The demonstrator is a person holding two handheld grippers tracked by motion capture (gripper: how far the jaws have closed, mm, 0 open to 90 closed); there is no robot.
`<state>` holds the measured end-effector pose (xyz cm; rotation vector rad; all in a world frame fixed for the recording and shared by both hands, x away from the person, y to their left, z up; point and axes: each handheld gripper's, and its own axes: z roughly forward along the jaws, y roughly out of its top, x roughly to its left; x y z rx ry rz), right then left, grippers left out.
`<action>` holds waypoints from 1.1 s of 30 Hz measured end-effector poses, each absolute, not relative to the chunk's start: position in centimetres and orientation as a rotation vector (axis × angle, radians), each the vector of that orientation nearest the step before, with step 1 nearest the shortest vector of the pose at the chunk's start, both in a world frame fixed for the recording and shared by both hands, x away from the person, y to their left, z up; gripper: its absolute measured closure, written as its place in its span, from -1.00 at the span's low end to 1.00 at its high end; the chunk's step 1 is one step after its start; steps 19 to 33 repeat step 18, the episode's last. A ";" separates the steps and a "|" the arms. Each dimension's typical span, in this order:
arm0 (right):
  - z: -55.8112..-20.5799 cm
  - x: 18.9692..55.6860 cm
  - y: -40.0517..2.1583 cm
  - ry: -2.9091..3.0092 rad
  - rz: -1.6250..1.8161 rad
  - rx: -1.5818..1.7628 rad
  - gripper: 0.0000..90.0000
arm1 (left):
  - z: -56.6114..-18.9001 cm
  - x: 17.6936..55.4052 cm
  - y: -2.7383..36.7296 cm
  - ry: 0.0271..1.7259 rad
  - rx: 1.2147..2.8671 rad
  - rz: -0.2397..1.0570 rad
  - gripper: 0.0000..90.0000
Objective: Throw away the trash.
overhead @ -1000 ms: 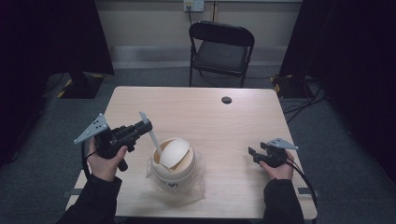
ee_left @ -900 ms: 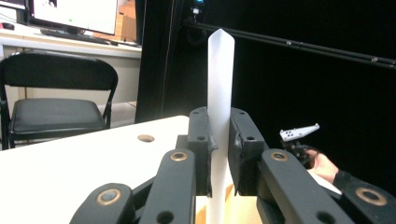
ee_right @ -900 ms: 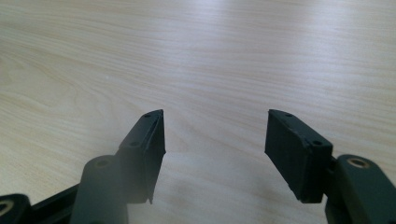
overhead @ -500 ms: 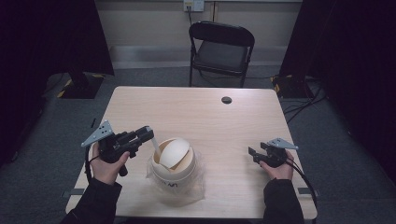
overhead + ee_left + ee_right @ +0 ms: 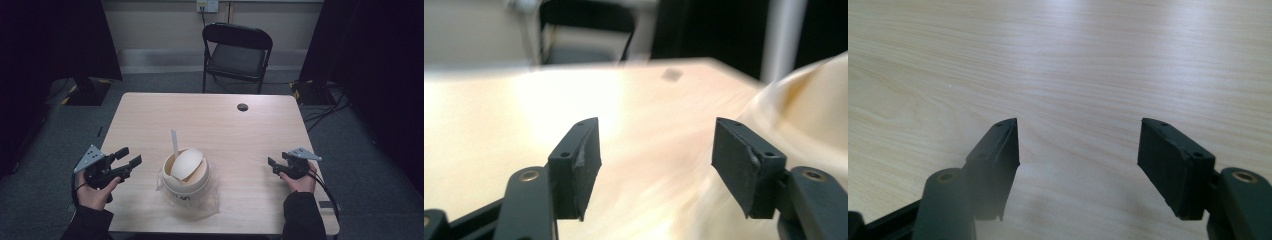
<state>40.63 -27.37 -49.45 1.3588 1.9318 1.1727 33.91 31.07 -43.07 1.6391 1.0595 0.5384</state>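
Note:
A tan paper bowl [image 5: 186, 172] sits in a clear plastic bag near the table's front middle. A white lid lies tilted inside it. A thin white stick [image 5: 174, 141] stands up from its far rim. My left gripper [image 5: 131, 156] hovers low at the bowl's left, apart from it. Its jaws have just been opening and stand open, with nothing between them. In the left gripper view the gripper [image 5: 656, 150] frames bare wood, with the bowl's pale side [image 5: 814, 110] at the right. My right gripper [image 5: 272, 166] rests at the front right. Its jaws have also just been opening over bare wood [image 5: 1078, 150].
The light wooden table [image 5: 210, 120] has a round cable hole [image 5: 242, 107] near its far edge. A black folding chair [image 5: 235, 55] stands behind the table. Dark curtains hang at both sides. Cables lie on the grey floor at the right.
My left gripper has sunk toward the table's left front and opened, letting go of the white stick, which now stands in the bowl. The right hand has kept still.

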 end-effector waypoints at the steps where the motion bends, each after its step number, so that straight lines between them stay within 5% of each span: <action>1: -49.5 40.6 -27.4 1.929 1.170 1.361 -0.30 | -43.1 33.9 31.1 1.059 1.639 0.538 -0.22; 15: -49.6 40.7 -28.6 1.953 0.991 1.438 -0.41 | -49.8 35.5 33.0 1.327 1.862 0.622 -0.28; 33: -49.7 40.7 -28.7 1.954 0.984 1.447 -0.42 | -50.0 35.7 32.9 1.357 1.893 0.606 -0.29</action>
